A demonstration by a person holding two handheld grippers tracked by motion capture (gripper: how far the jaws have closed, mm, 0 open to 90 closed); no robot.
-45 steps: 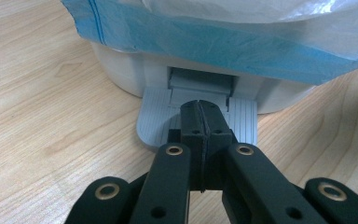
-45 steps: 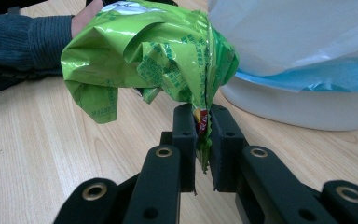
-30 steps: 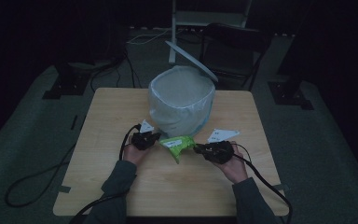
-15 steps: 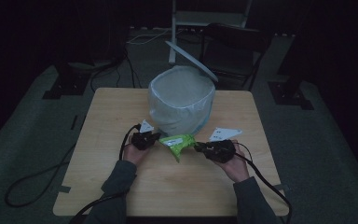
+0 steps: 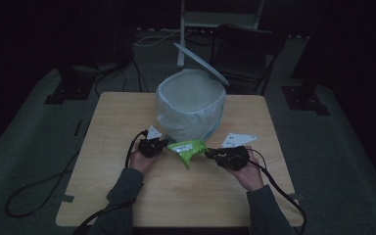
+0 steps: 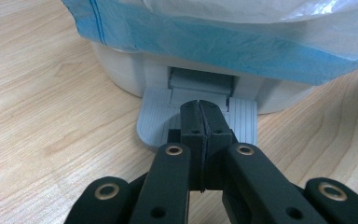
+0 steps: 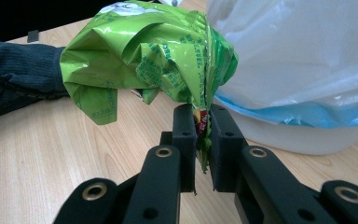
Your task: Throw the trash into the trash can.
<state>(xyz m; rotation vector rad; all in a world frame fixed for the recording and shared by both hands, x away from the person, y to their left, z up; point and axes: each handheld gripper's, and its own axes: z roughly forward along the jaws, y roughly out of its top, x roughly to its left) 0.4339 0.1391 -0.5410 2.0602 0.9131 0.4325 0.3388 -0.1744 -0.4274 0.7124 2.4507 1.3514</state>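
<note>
While right gripper (image 7: 202,140) pinches green wrapper (image 7: 154,56), left gripper (image 6: 200,114), pressed together, hovers over bin pedal (image 6: 154,121) at twelve o'clock; next: press pedal, drop wrapper in.

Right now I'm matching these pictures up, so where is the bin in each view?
High view: bin at the middle, on the table's far half.
Left gripper view: bin across the top, above the jaws.
Right gripper view: bin at the right, behind the green bag.
Shared landmark: the table.
</note>
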